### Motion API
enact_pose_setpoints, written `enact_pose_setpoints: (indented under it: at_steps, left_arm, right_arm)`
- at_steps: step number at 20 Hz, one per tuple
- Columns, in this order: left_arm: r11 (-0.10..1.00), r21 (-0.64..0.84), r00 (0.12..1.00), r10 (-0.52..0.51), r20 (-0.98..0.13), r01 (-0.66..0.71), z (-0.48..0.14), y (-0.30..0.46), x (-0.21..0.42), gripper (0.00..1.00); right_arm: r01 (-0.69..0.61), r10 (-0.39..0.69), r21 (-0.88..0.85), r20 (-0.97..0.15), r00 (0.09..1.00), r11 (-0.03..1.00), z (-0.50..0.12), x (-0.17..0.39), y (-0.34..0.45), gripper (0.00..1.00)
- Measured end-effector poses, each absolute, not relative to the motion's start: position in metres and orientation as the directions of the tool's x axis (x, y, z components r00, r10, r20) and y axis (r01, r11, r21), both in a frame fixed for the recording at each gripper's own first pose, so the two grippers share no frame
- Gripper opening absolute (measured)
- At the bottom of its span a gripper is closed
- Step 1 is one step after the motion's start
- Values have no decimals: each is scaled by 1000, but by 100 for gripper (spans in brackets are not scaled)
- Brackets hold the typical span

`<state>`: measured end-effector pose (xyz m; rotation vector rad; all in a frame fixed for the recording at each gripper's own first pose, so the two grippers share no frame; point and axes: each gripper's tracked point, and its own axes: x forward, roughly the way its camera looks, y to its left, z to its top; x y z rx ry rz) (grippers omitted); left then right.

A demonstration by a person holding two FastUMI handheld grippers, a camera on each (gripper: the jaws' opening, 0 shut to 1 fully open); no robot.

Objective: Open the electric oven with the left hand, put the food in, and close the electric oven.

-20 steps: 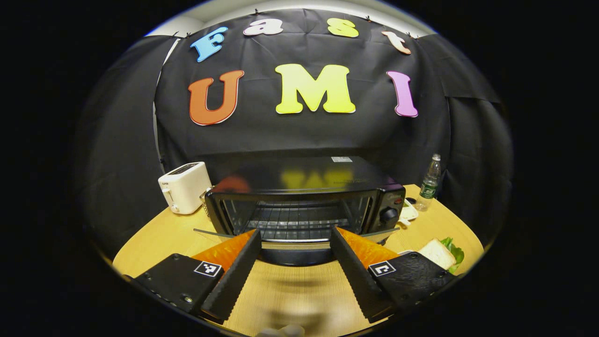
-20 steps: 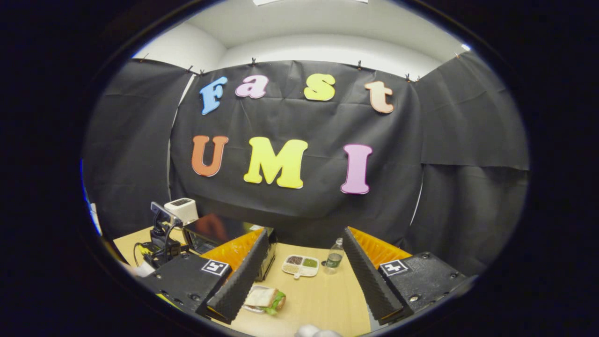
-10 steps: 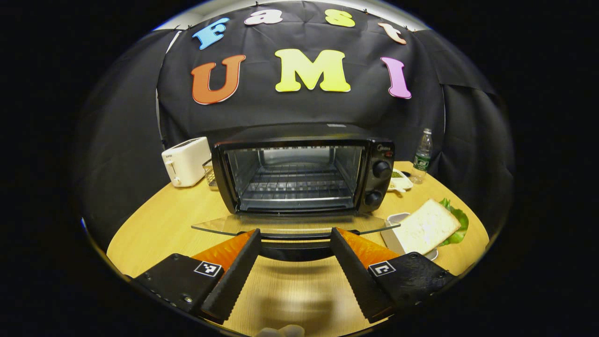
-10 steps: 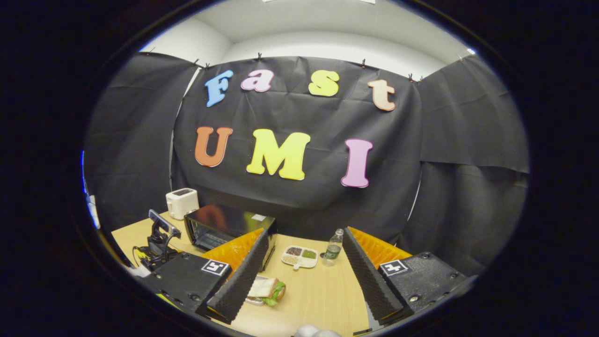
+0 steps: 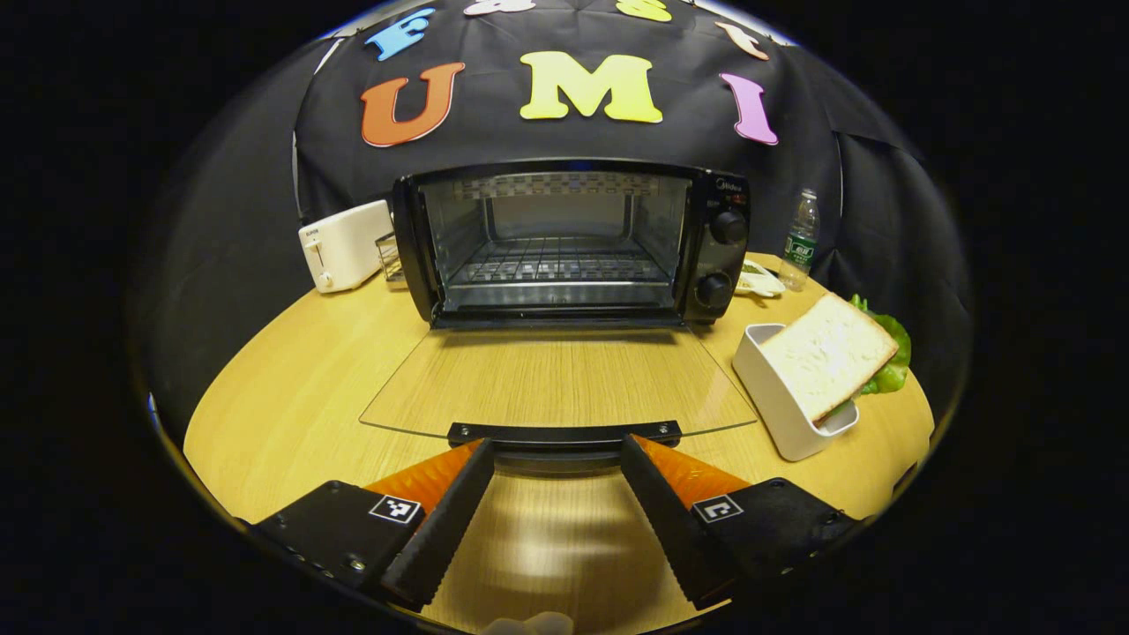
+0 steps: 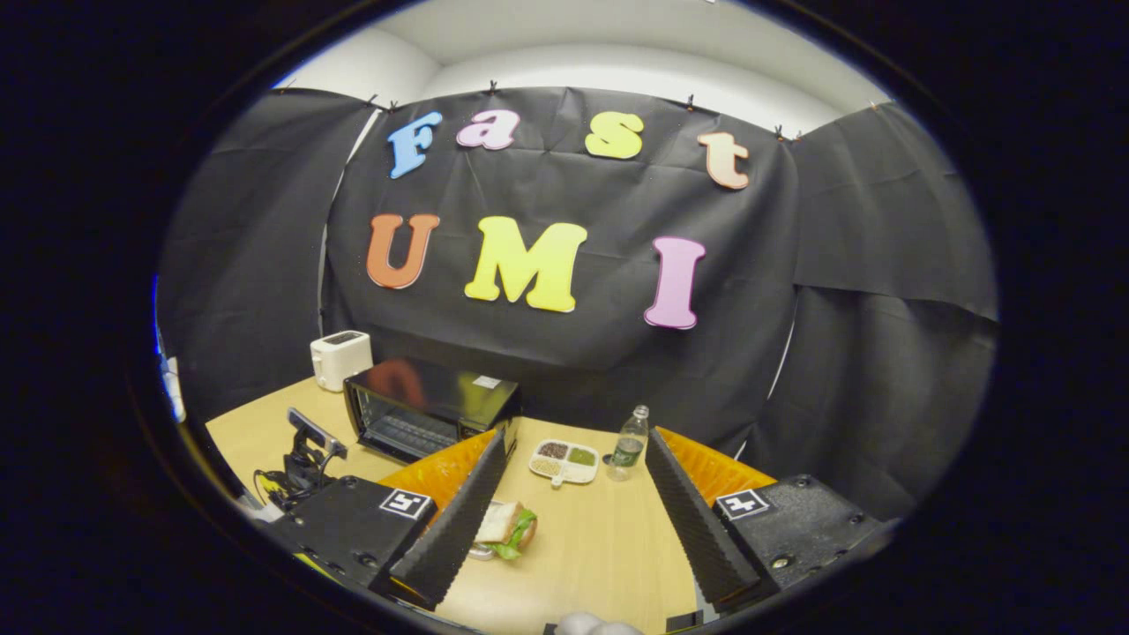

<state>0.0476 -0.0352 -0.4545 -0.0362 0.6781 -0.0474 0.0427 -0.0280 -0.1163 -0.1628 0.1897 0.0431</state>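
Counter (image 5: 291, 388): round, pale wood, carries everything. Oven (image 5: 564, 238) at the back centre, black, cavity open, wire rack inside, two knobs on its right panel. Glass door (image 5: 556, 384) folded down flat toward the left gripper view's camera, wood grain showing through it; its dark handle (image 5: 564, 434) lies at the near edge.

Left claw (image 5: 556, 459): fingers spread apart, tips flanking the door handle on either side, just beside it; whether they touch it, cannot tell.

White toaster (image 5: 344, 244) left of the oven, just beside it. Sandwich (image 5: 829, 353), white bread with green lettuce, leaning tilted in a white holder (image 5: 776, 397) right of the door. Divided dish (image 6: 566, 461) with seeds and a water bottle (image 5: 801, 242) farther back right.

Right claw (image 6: 573, 494): held high, well apart from the oven, fingers spread, nothing between them. In the right gripper view the sandwich sits below, close by its left finger; the left claw is at far left of that view, by the oven
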Motion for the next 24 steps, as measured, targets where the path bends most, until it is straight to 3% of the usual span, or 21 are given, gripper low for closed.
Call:
enact_pose_setpoints:
  at_steps: [2,3,5,6,7,8,10,11,14,16,19,20,24]
  left_arm:
    - [998,-46,785,-56,-617,35,-455,-35,48,97]
    - [999,-41,786,-54,-615,36,-455,-35,48,96]
    - [999,-36,802,-45,-595,30,-446,-32,52,95]
    - [999,-28,810,-34,-585,21,-439,-29,52,96]
    - [999,-29,821,-29,-570,16,-429,-26,53,96]
    - [999,-31,833,-32,-553,17,-416,-27,54,96]
    - [1000,-17,859,-20,-512,13,-385,-21,55,96]
    - [1000,-13,872,-16,-489,11,-368,-19,54,95]
    - [1000,-21,905,-19,-425,11,-314,-18,52,96]
    - [1000,-17,922,-13,-387,7,-279,-16,49,96]
    - [1000,-6,948,-4,-320,3,-226,-16,48,96]
    - [1000,5,955,2,-296,0,-210,-16,47,95]
    - [1000,19,977,23,-212,-19,-154,-18,46,95]
  right_arm:
    - [-58,25,-159,-203,979,986,-122,44,-29,100]
    - [-62,29,-155,-208,978,986,-123,46,-29,95]
    - [-62,29,-148,-216,976,987,-125,51,-30,95]
    - [-61,28,-145,-219,975,988,-126,53,-31,100]
    - [-62,30,-139,-221,975,988,-127,55,-33,95]
    - [-68,37,-130,-228,973,989,-131,57,-34,100]
    - [-71,40,-119,-245,969,990,-140,62,-38,95]
    - [-75,45,-111,-256,966,991,-147,64,-40,100]
    - [-87,59,-78,-307,950,993,-177,71,-45,95]
    - [-101,77,-46,-364,928,994,-206,75,-46,100]
    - [-125,111,-3,-439,892,992,-250,80,-46,95]
    - [-137,128,15,-459,879,990,-265,81,-45,100]
    - [-188,207,92,-546,812,978,-317,91,-37,94]
